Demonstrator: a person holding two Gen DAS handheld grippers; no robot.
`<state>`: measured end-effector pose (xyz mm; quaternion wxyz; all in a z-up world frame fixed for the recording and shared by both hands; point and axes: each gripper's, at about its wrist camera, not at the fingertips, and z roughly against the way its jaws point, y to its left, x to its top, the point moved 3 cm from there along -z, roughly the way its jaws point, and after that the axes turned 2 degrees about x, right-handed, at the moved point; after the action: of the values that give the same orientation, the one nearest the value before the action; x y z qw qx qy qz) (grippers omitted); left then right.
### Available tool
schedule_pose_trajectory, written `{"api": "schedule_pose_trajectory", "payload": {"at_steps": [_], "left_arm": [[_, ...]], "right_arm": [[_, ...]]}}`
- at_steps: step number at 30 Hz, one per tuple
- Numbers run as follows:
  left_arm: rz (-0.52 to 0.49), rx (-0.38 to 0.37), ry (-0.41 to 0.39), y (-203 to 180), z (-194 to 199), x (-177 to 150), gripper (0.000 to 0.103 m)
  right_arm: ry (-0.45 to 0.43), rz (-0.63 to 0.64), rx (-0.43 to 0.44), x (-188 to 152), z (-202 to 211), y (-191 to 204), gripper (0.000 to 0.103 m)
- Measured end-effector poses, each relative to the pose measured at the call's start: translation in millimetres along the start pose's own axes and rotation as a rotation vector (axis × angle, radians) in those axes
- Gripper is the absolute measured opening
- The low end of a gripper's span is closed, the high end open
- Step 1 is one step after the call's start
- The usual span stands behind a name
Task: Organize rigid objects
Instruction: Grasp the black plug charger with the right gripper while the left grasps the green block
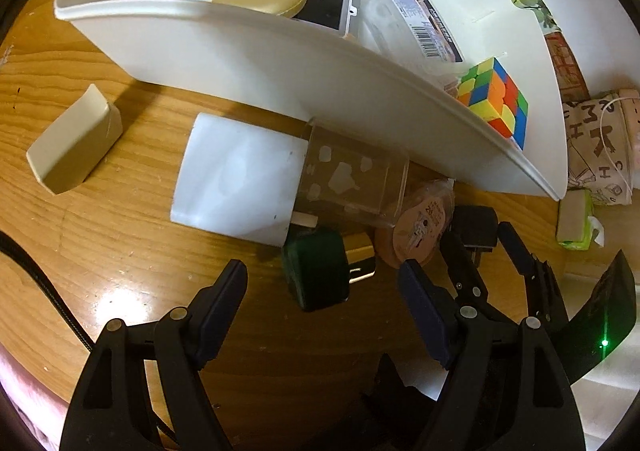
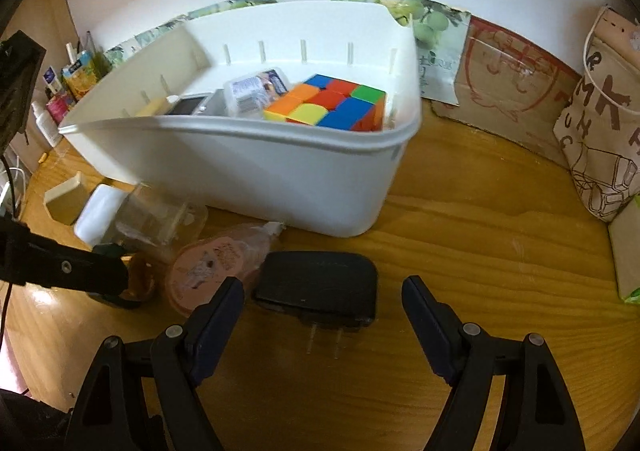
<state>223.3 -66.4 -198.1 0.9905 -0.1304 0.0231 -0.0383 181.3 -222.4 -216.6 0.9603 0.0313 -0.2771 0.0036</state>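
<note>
The right gripper (image 2: 322,301) stands spread wide and empty, its fingers flanking the black charger (image 2: 320,285) lying on the wooden table (image 2: 480,251) just before the white bin (image 2: 260,167). The left gripper (image 1: 322,285) gapes open too, a dark green plug (image 1: 316,271) between its fingers. Inside the bin sits a puzzle cube (image 2: 332,103).

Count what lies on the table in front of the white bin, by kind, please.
Plug chargers: 2, the dark green charger and the black charger
Boxes: 3, the cream box, the white box and the clear box
Round pink packet: 1
Total: 6
</note>
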Motion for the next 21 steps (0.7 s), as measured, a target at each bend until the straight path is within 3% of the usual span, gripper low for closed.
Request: {"api": "schedule_pose_trajectory", "payload": {"at_steps": [12,21], "left_arm": [[0.046,0.048,0.037,-4,-17,19,0.079],[0.067,0.066,0.029,-10,-23,30,0.061]], "right_arm": [[0.010,-0.004,0.031,1,-10,-9,0.081],[0.000,0.029,0.058,3,-8,-11,0.066]]}}
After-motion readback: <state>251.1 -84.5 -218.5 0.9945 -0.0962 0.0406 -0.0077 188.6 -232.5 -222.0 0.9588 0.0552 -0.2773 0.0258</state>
